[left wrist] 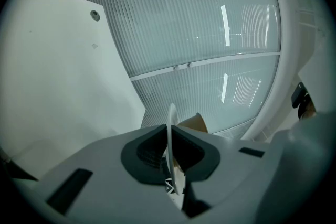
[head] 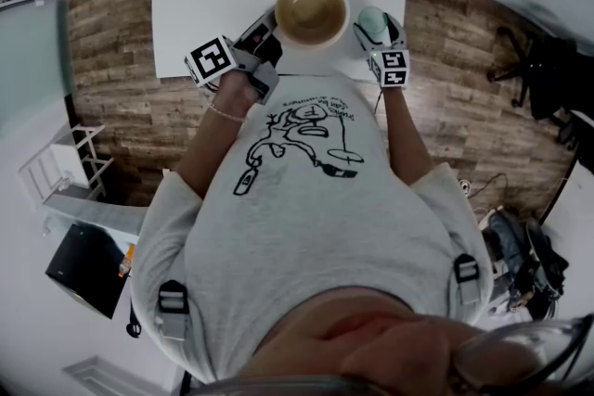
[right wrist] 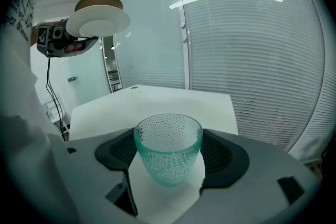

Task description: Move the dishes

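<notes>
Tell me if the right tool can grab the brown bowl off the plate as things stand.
Probably not. The bowl sits uncovered on the plate that the left tool grips by the rim, but the right tool is shut on a green glass, so its jaws are not free.

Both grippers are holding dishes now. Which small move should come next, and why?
Probably lower the right gripper a little to set the glass on the white table: it is clamped over the table's near edge. The left gripper, pinching the plate by its rim with the brown bowl on top, could wait.
</notes>
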`<state>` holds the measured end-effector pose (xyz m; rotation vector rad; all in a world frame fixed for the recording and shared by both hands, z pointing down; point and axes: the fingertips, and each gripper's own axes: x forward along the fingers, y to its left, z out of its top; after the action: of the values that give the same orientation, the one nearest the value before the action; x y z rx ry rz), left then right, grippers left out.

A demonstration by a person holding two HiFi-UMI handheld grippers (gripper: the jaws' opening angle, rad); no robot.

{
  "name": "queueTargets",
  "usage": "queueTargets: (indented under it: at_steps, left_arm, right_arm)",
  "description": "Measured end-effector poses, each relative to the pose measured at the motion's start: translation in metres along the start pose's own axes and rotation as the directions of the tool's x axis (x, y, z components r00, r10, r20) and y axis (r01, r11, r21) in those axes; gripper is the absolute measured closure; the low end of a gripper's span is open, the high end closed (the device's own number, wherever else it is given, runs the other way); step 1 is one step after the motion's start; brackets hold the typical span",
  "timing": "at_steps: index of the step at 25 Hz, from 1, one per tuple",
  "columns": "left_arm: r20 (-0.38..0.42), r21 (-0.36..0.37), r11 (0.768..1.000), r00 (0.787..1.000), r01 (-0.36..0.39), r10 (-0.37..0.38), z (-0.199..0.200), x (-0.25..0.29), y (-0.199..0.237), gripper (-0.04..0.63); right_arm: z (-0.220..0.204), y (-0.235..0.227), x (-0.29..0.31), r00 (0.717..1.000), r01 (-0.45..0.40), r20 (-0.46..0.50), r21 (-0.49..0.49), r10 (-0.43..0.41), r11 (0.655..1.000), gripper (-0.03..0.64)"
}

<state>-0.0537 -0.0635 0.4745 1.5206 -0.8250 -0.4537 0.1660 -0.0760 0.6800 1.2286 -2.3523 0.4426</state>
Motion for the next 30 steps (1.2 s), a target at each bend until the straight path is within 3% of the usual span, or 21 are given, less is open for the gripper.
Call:
queueTargets:
  at_steps: [30]
  left_arm:
    - [-0.028, 0.003, 1.0, 1.0, -0.006, 0.006, 0.009, 0.005, 0.005, 0.577]
  right_arm:
    - [-0.002, 0.012, -0.019, 1.0, -0.007, -0.013, -0.037, 0.007, 0.999, 0.238]
